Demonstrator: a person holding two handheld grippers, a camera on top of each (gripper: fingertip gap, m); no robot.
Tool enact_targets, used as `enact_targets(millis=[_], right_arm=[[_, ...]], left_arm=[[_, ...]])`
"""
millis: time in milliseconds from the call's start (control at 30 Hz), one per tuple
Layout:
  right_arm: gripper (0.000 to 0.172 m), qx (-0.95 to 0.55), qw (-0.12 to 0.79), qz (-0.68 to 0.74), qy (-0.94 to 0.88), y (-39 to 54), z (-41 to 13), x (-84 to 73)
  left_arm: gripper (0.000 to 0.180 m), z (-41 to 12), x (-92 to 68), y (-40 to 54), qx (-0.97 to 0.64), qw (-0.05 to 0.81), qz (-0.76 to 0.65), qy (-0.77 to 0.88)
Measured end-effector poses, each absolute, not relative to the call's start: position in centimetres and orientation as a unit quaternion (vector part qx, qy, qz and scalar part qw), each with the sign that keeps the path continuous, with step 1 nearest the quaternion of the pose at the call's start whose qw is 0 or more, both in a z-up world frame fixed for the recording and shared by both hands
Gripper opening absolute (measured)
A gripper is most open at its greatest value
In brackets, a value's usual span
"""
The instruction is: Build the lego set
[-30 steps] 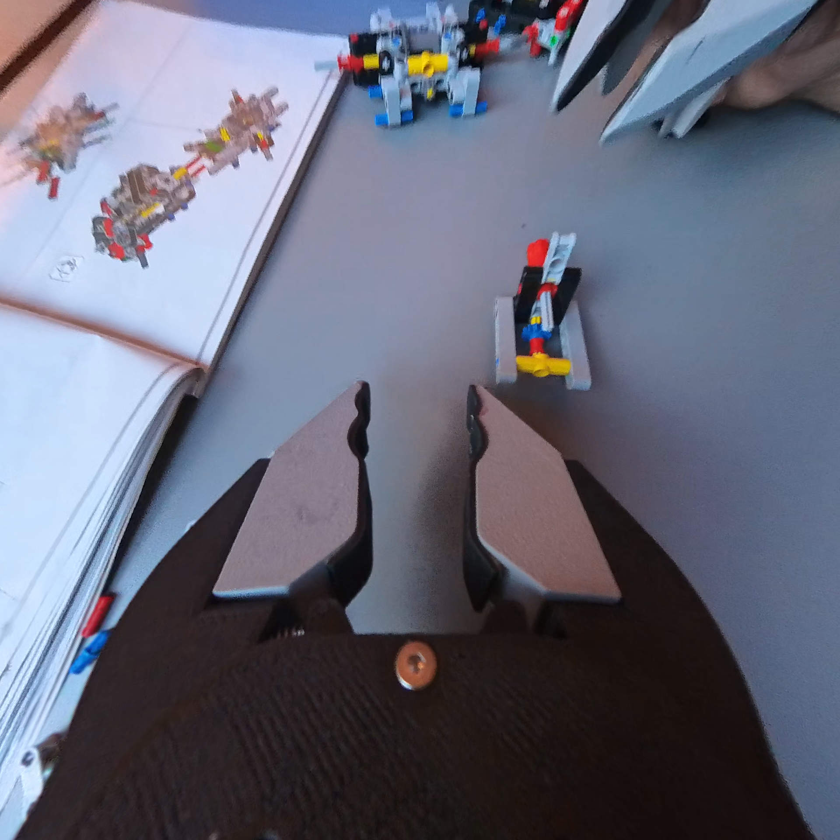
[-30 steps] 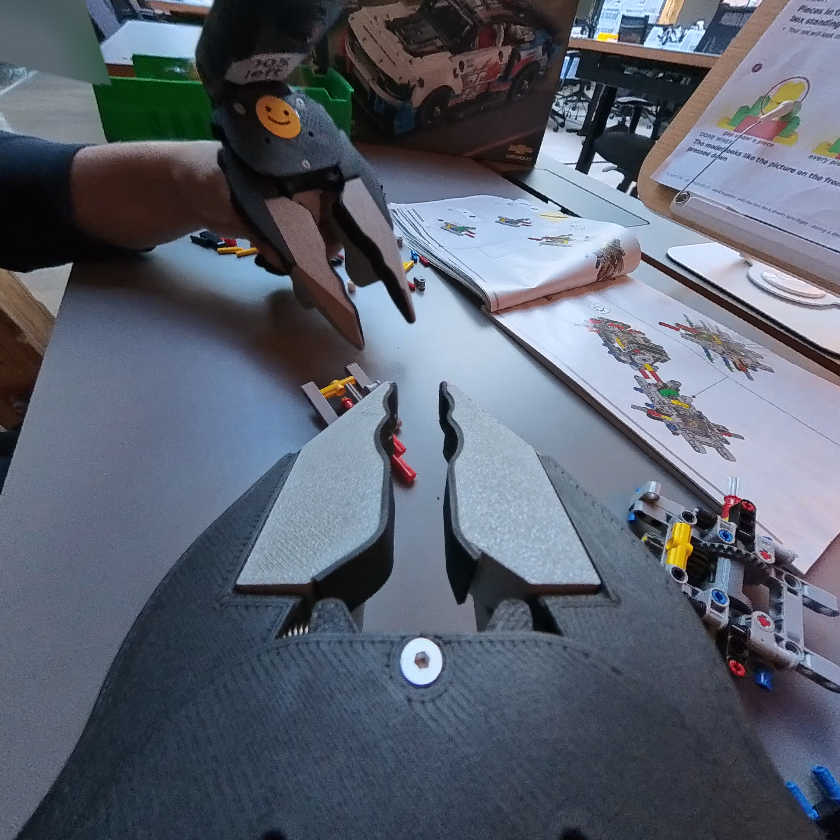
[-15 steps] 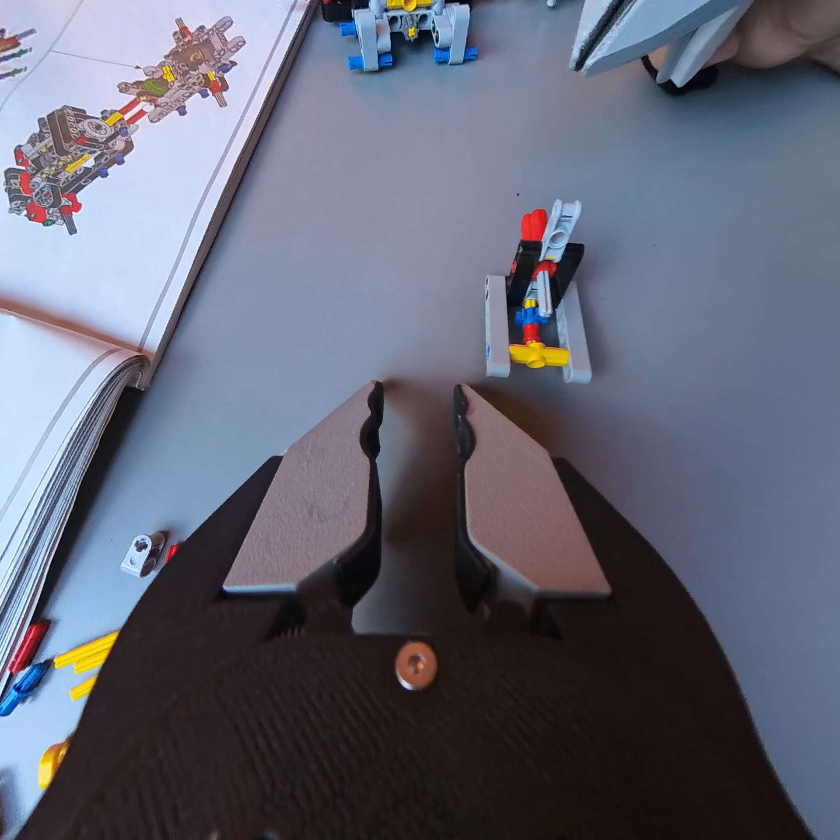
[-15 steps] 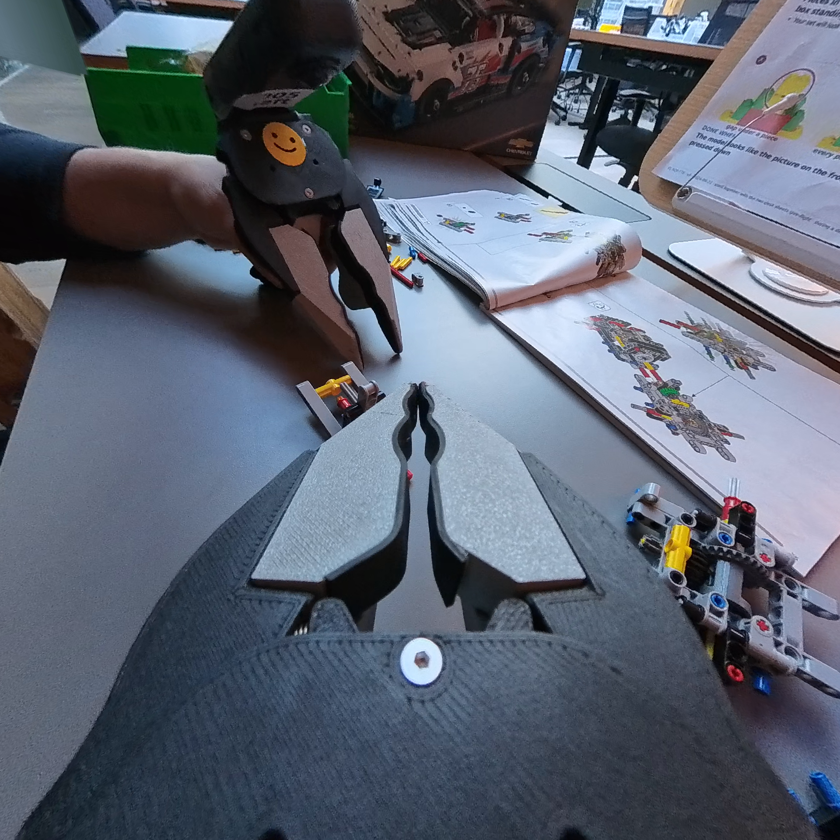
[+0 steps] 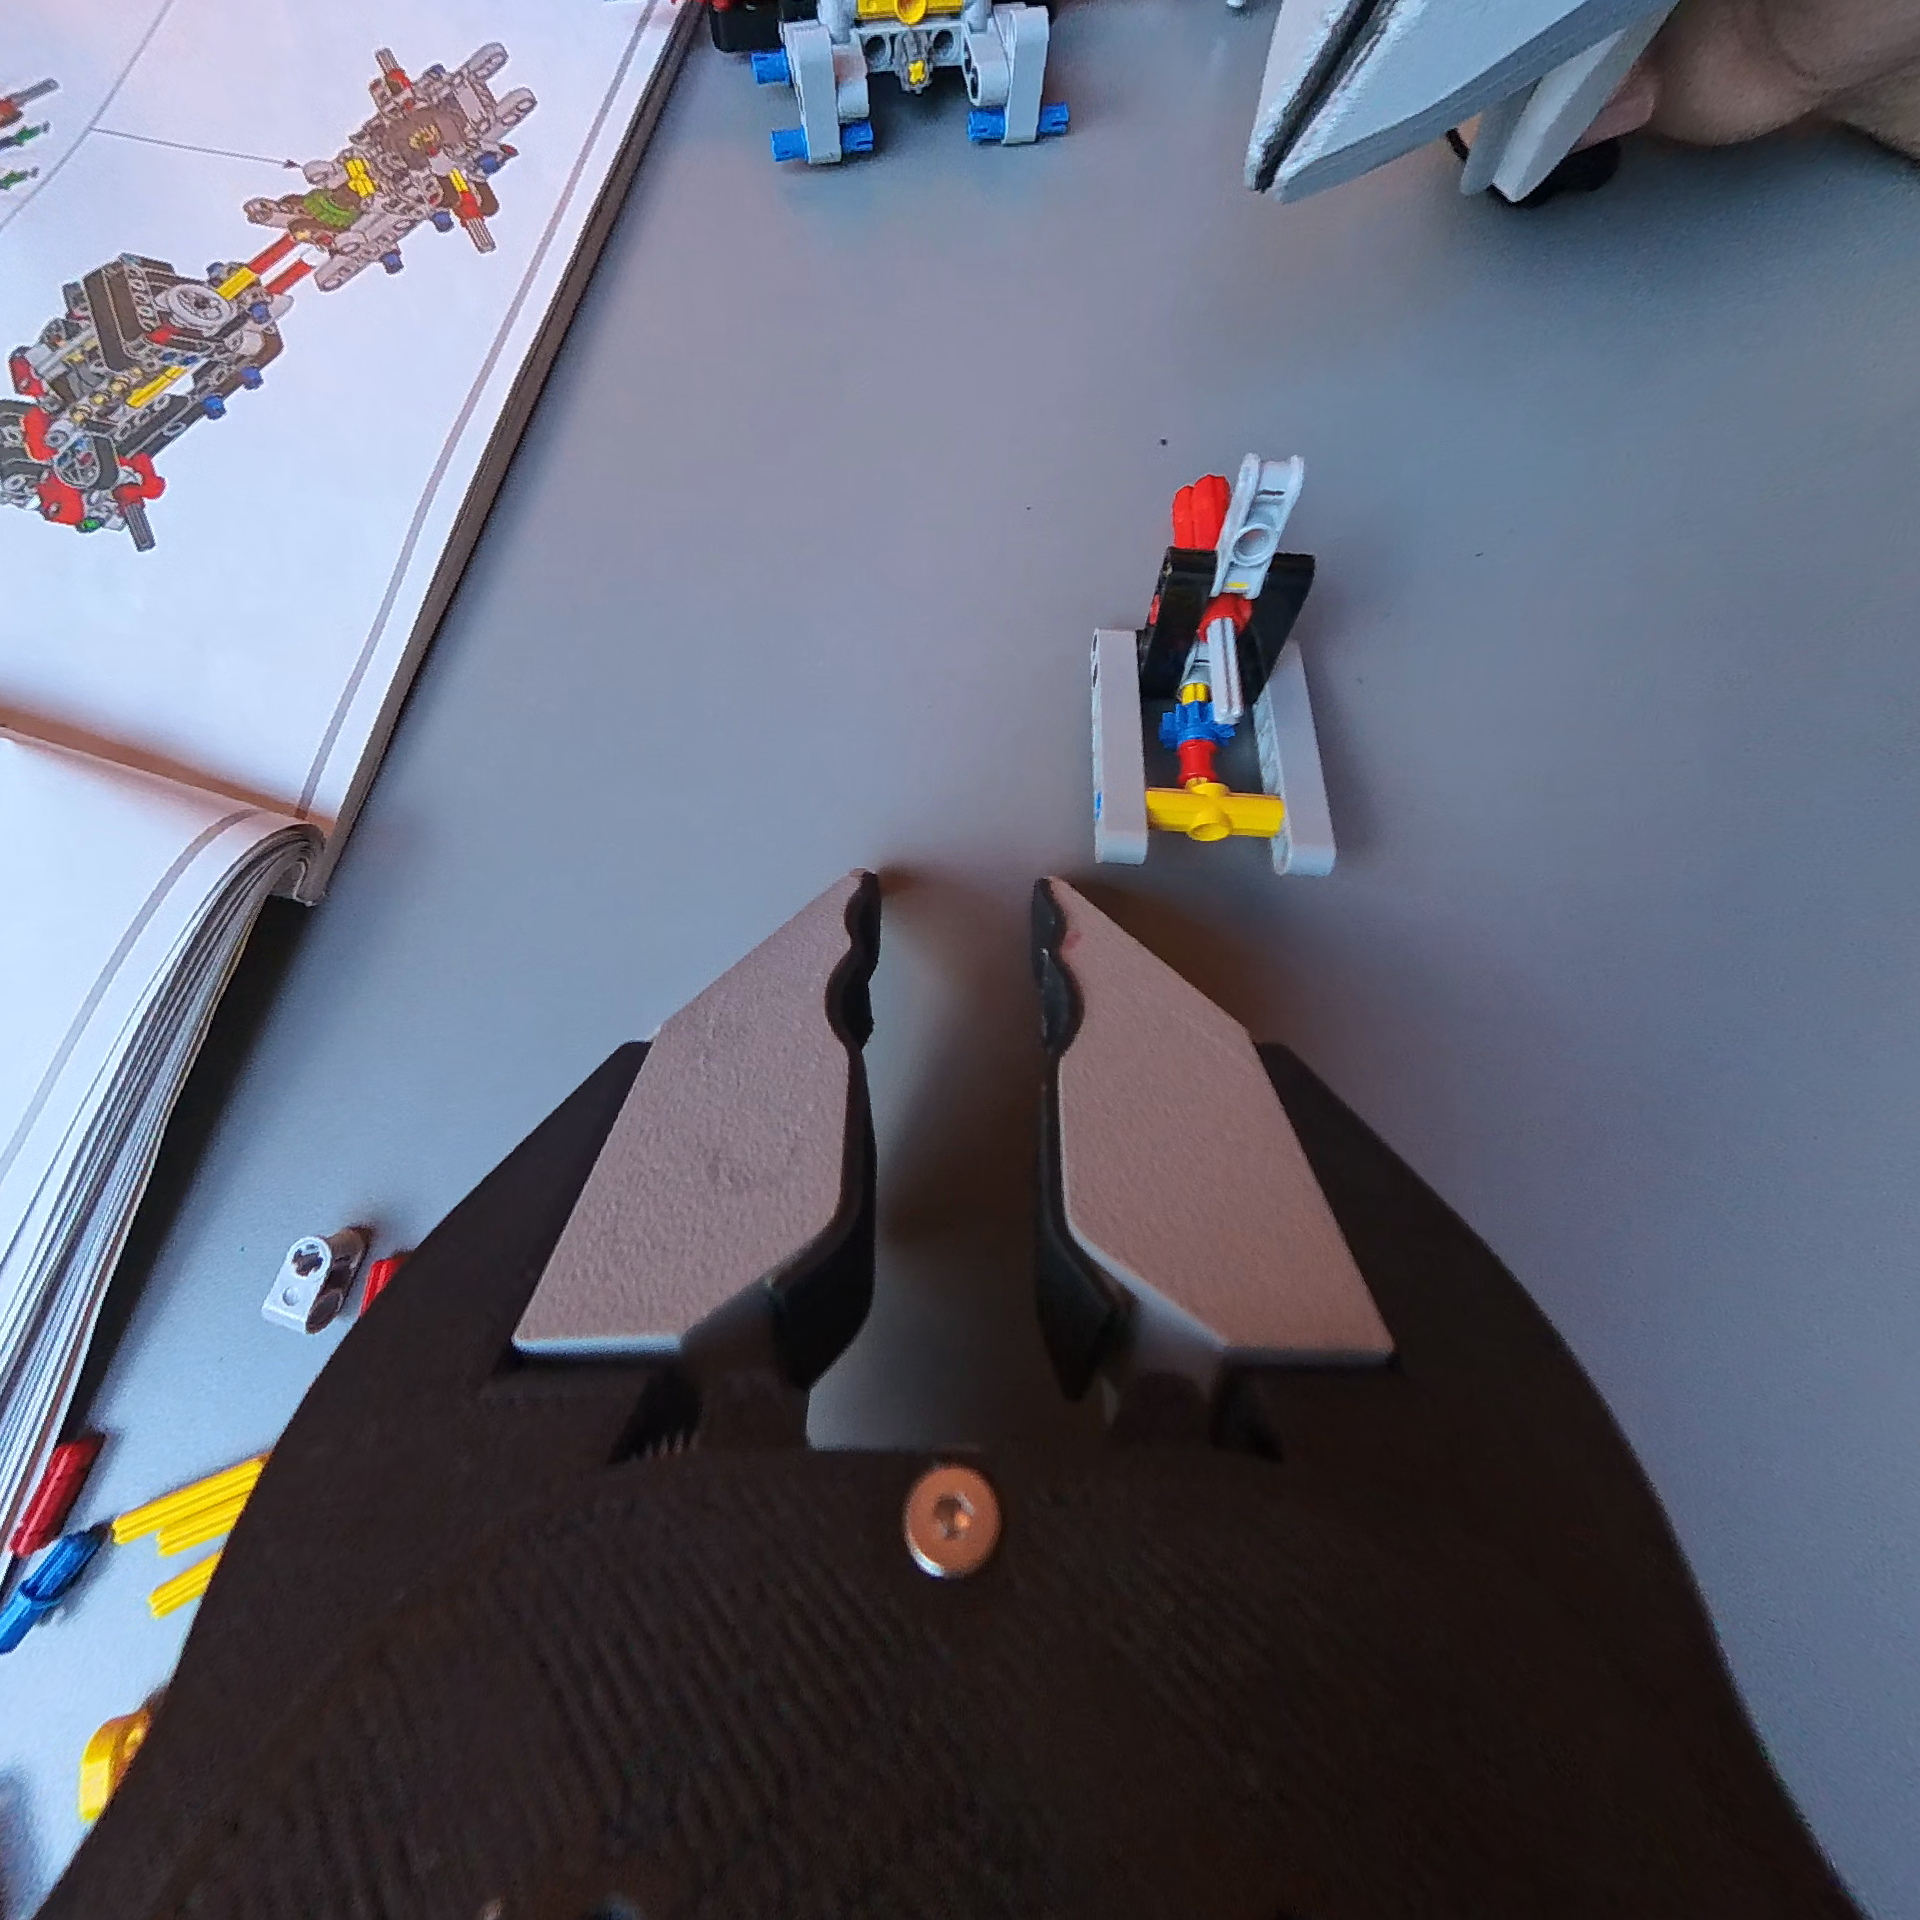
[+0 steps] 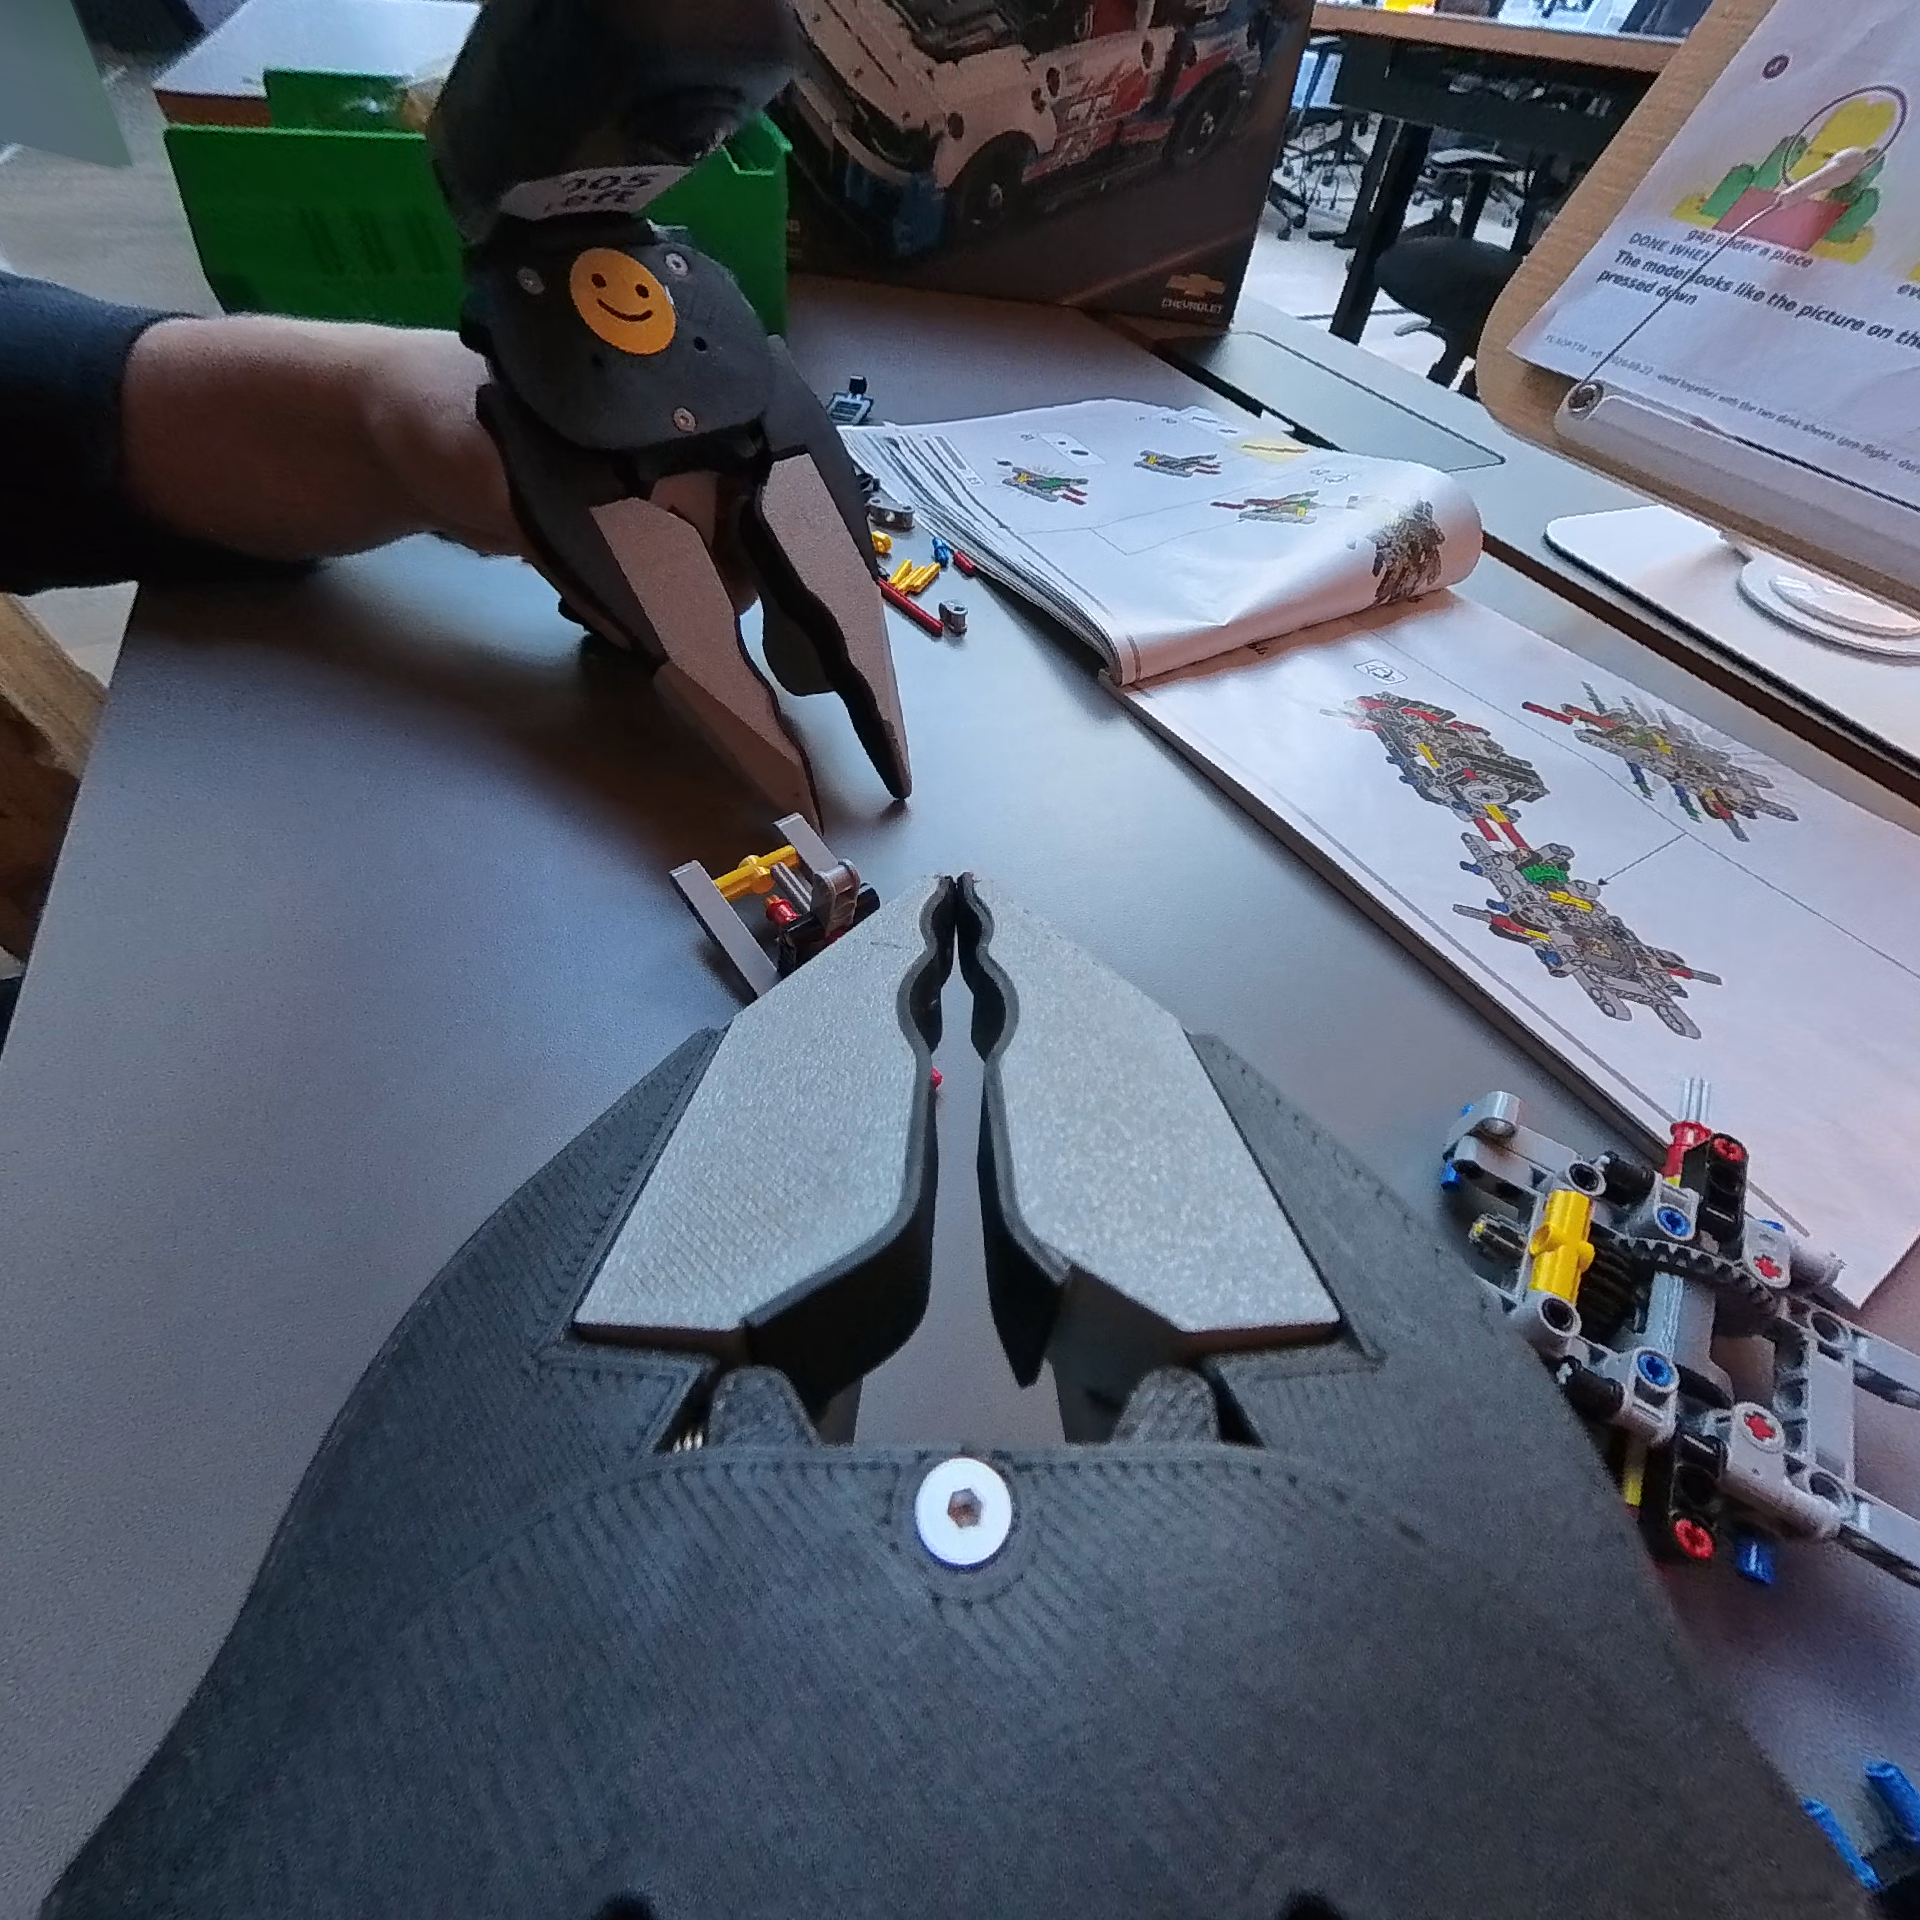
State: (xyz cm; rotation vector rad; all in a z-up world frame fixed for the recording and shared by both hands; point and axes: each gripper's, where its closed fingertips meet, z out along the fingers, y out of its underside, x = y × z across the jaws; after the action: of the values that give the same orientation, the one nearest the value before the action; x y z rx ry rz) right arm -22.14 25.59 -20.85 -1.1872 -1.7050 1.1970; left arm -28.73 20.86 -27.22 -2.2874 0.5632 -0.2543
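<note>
Brick assembly of grey beams with a yellow cross-pin is lying on the grey table. Left gripper is hovering just beside it, jaws apart and bare; right gripper is sitting near it, jaws together on nothing. Open instruction booklet is resting alongside.

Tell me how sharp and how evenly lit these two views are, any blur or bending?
Left wrist view: small assembly is sharp, loose pieces at the lower left edge are soft; the table looks pale grey. Right wrist view: the same table reads dark, the hand is slightly blurred, and wide-angle bending curves the table edge at left.
</note>
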Motion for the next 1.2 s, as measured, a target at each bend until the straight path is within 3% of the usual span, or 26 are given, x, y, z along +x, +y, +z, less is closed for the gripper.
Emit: enact_targets(millis=[1200], right_arm=[[0.0,-0.461,0.362,0.463,-0.664,25.52,-20.93,-22.19]], left_arm=[[0.022,-27.21,-28.4,20.82,-0.892,0.377,-0.096,0.228]])
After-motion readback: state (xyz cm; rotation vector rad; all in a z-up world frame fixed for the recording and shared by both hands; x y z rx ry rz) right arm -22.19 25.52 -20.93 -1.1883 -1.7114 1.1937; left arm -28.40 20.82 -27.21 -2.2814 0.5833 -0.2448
